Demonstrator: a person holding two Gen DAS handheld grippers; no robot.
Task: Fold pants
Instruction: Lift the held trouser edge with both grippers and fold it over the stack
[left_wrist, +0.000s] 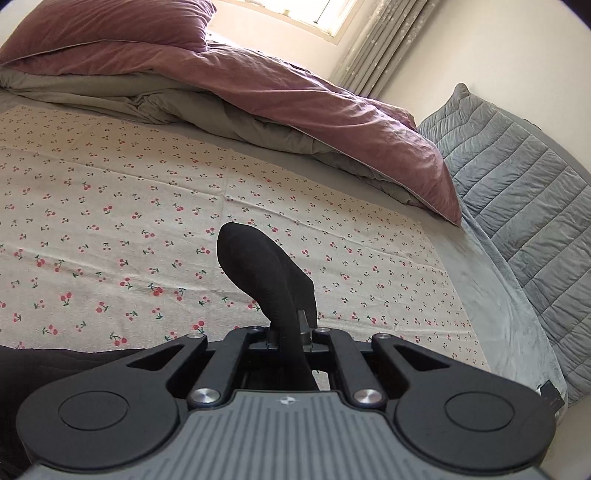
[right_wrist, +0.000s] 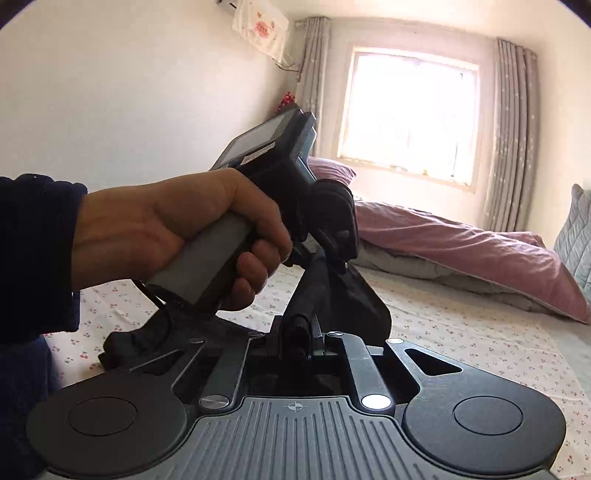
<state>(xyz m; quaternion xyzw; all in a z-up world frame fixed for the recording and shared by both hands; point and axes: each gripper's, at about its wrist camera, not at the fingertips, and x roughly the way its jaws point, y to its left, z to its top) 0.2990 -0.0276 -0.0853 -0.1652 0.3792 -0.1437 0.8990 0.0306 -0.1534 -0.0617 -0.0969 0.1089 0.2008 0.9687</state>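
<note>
The black pants (left_wrist: 264, 273) are pinched in my left gripper (left_wrist: 290, 332), which is shut on a fold of the cloth that sticks up past the jaws; more black cloth (left_wrist: 66, 360) lies at the lower left. In the right wrist view my right gripper (right_wrist: 306, 332) is shut on another part of the pants (right_wrist: 354, 299), lifted above the bed. The left gripper (right_wrist: 340, 254) shows just ahead of it, held by a hand (right_wrist: 177, 236), clamping the same cloth. The two grippers are close together.
A cherry-print sheet (left_wrist: 147, 206) covers the bed. A mauve and grey duvet (left_wrist: 288, 96) is bunched at the far side, with a grey quilted cushion (left_wrist: 517, 177) to the right. A window (right_wrist: 410, 114) and curtains stand behind.
</note>
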